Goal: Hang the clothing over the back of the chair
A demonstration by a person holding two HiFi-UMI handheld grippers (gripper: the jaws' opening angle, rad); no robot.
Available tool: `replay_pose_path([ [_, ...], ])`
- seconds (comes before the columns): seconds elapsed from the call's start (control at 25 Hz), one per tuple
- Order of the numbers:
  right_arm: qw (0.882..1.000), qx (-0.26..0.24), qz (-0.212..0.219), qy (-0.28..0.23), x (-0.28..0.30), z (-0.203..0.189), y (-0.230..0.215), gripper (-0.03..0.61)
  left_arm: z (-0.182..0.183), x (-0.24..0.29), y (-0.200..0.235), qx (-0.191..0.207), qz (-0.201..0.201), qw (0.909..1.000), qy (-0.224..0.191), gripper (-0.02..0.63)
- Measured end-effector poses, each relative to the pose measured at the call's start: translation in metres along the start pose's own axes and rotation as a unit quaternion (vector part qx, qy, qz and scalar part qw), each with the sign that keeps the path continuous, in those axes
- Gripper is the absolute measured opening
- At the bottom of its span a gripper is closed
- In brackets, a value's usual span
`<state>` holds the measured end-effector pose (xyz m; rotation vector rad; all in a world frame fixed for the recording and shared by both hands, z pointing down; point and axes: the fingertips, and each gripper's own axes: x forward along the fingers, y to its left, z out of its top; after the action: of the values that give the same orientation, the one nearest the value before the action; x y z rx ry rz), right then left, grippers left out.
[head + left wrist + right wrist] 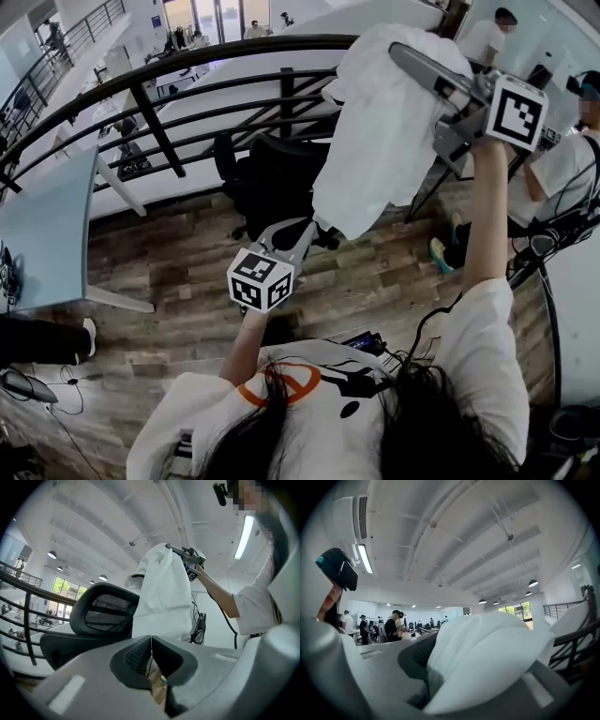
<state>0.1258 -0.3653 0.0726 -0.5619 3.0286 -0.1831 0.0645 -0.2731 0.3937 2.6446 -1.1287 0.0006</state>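
- The right gripper (417, 67) is being held high, its jaws pinching the top of the white cloth (375, 141). In the right gripper view, fabric is bulging out between both jaws.
- The cloth is hanging from that grip in a loose bundle in the air. It is dropping past the right side of the chair (272, 183) and is not draped over the backrest. Whether it is brushing the chair cannot be told.
- The left gripper (319, 234) is sitting lower, its jaws pressed together with nothing showing between them. Its tips are pointing up at the cloth's lower edge and are just beside it. Whether they are touching cannot be told.
- The chair is black with a mesh back. It is standing on the wood floor (169, 272), between the person and the railing (187, 70).
- The railing is dark and curved, and it is running across behind the chair, closing off that side.
- A pale table (47, 225) is standing at the left, well apart from the chair.
- A seated person (562, 178) is crowding the right edge, near the raised right arm.
- Cables (66, 380) are lying on the floor at lower left.
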Motion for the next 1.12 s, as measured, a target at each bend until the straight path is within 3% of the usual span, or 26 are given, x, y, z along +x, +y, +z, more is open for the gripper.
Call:
replay_pose_path([
  [0.28, 0.996, 0.062, 0.015, 0.058, 0.075, -0.054, -0.038, 0.101, 0.003, -0.017, 0.031, -0.009, 0.032, 0.9994, -0.010, 0.000],
  [0.48, 0.988, 0.071, -0.050, 0.126, 0.108, -0.097, -0.095, 0.101, 0.006, -0.027, 0.052, -0.013, 0.049, 0.9986, -0.014, 0.000],
  [0.6, 0.982, 0.063, -0.051, 0.169, 0.129, -0.126, -0.117, 0.101, 0.007, -0.031, 0.062, -0.014, 0.055, 0.9983, -0.015, 0.000],
  [0.96, 0.944, 0.062, -0.048, 0.322, 0.151, -0.220, -0.147, 0.109, 0.005, -0.042, 0.087, -0.017, 0.066, 0.9976, -0.012, 0.000],
  [1.12, 0.917, 0.059, -0.025, 0.394, 0.151, -0.256, -0.146, 0.112, 0.003, -0.050, 0.101, -0.023, 0.081, 0.9964, -0.012, 0.000],
])
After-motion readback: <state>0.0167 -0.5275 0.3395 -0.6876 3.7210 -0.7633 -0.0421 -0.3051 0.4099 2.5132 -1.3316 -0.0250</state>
